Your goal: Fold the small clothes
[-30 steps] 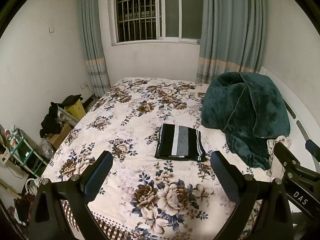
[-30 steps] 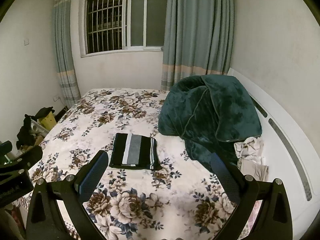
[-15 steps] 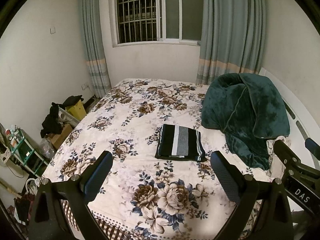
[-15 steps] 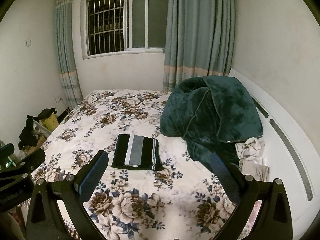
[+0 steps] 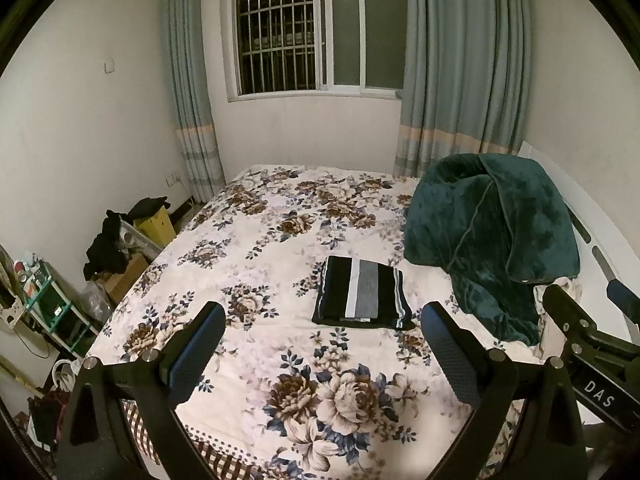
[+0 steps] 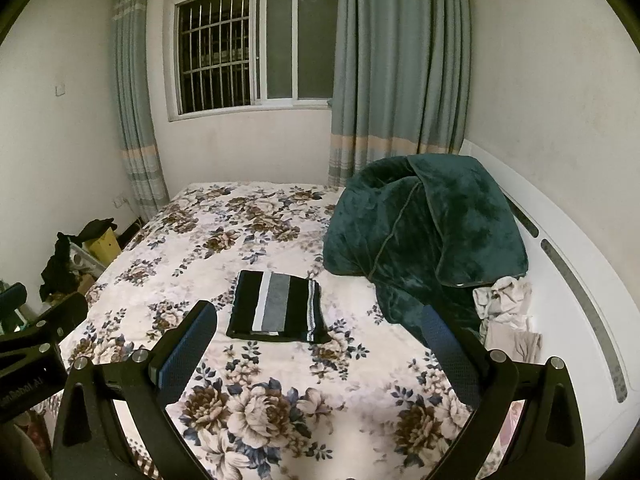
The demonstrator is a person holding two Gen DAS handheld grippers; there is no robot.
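A folded black garment with white and grey stripes [image 5: 362,298] lies flat in the middle of the floral bed [image 5: 256,256]; it also shows in the right wrist view [image 6: 276,307]. My left gripper [image 5: 320,354] is open and empty, held above the bed's near edge, well short of the garment. My right gripper [image 6: 318,354] is open and empty too, at about the same distance. Each gripper shows at the edge of the other's view.
A dark green plush blanket [image 6: 424,232] is heaped at the right by the white headboard [image 6: 576,272]. Crumpled light clothes [image 6: 506,308] lie beside it. Boxes, dark clothes and a small shelf [image 5: 52,304] crowd the floor left of the bed.
Both grippers have drifted slightly back and up from the bed. The folded garment has not moved.
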